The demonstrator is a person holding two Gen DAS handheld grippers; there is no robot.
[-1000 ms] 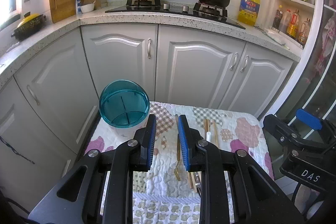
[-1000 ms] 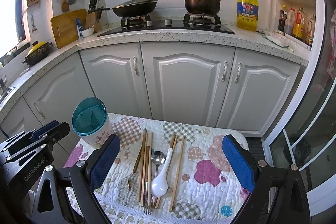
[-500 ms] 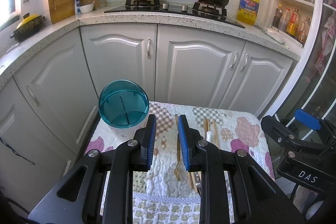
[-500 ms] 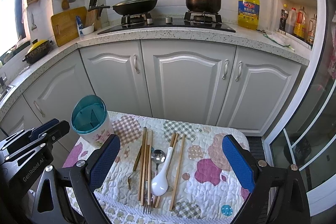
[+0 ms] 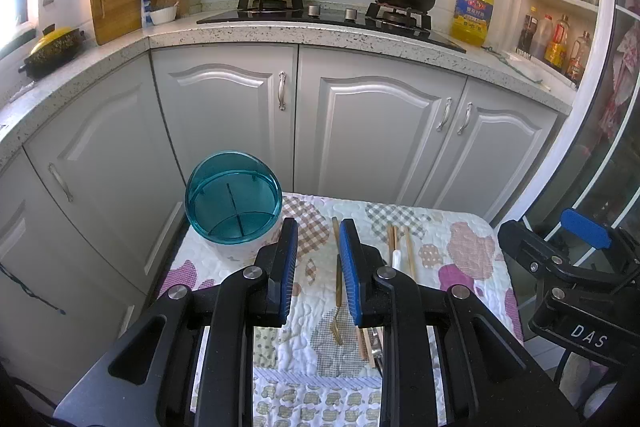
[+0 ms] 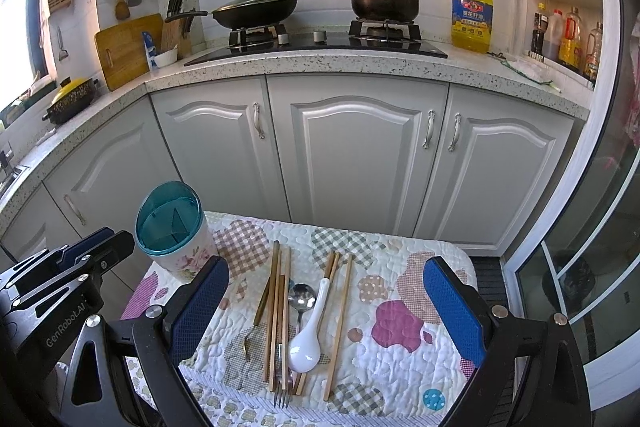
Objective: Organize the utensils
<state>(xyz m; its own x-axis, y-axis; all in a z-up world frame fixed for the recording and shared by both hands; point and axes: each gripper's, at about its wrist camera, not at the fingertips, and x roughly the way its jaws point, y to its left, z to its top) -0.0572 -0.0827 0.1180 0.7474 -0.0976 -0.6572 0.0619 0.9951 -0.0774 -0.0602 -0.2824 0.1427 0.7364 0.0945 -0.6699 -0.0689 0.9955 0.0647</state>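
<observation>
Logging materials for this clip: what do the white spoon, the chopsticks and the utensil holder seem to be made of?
White spoon: glossy, likely ceramic or melamine. Chopsticks: matte brown, probably wood or bamboo. Utensil holder: translucent teal plastic rim, white floral-printed body, probably plastic.

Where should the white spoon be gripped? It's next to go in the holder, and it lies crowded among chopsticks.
Probably the white spoon is best taken by its handle, near the far tip, coming from above with the jaws across its width. The handle is slim and straight, while the bowl is wide and rounded. A metal spoon and chopsticks lie close alongside, so space is tight.
</observation>
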